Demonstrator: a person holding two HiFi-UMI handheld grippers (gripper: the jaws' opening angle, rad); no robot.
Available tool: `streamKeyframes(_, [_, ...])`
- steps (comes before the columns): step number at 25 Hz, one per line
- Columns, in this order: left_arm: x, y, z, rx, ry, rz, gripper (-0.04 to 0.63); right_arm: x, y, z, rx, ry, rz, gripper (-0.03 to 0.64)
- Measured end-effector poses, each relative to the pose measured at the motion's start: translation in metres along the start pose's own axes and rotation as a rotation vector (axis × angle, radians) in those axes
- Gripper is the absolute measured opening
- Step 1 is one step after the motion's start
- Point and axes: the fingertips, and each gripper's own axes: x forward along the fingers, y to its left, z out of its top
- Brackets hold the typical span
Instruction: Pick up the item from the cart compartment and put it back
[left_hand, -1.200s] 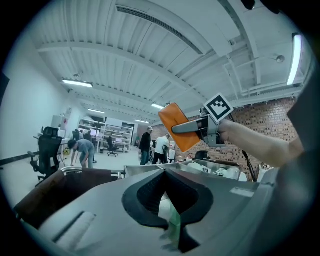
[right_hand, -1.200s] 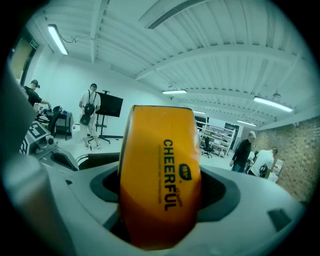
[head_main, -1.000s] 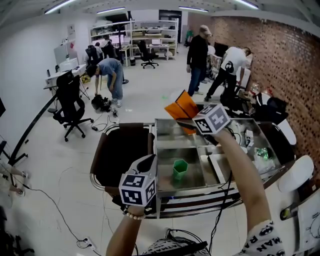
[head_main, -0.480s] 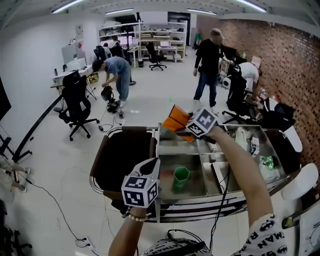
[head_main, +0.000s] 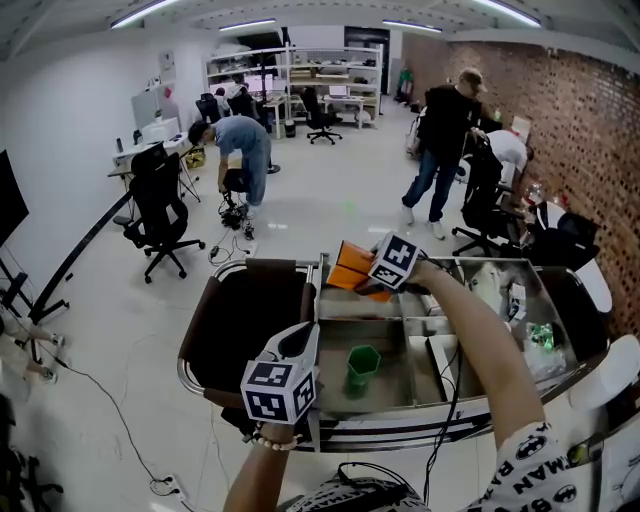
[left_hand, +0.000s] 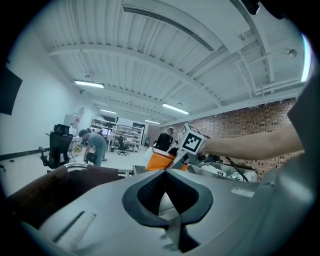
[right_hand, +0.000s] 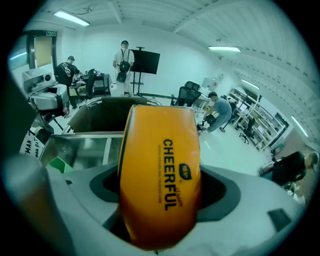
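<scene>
An orange packet (head_main: 352, 271) printed "CHEERFUL" (right_hand: 160, 170) is clamped in my right gripper (head_main: 366, 281), which is shut on it above the far left corner of the metal cart (head_main: 400, 427). The same packet (left_hand: 161, 161) shows small in the left gripper view, beside the right gripper's marker cube. My left gripper (head_main: 296, 342) hovers at the cart's near left corner, jaws together with nothing between them (left_hand: 167, 200). A green cup (head_main: 361, 367) stands in the cart's near left compartment.
A brown fabric bin (head_main: 240, 312) hangs on the cart's left side. The right compartments hold packets and cables (head_main: 520, 305). A white chair (head_main: 605, 365) stands at the right. Several people and a black office chair (head_main: 160, 215) occupy the floor beyond.
My right gripper has carried the orange packet lower and slightly left, closer to the cart's far left corner. The left gripper has hardly moved. A person in black walked to the right.
</scene>
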Motion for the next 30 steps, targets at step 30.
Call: streamKeyframes(30, [-0.013, 0.023, 0.006, -0.04, -0.032, 0.058, 0.003, 0.09, 0.015, -0.041, -0.192, 0.263, 0.066, 0.474])
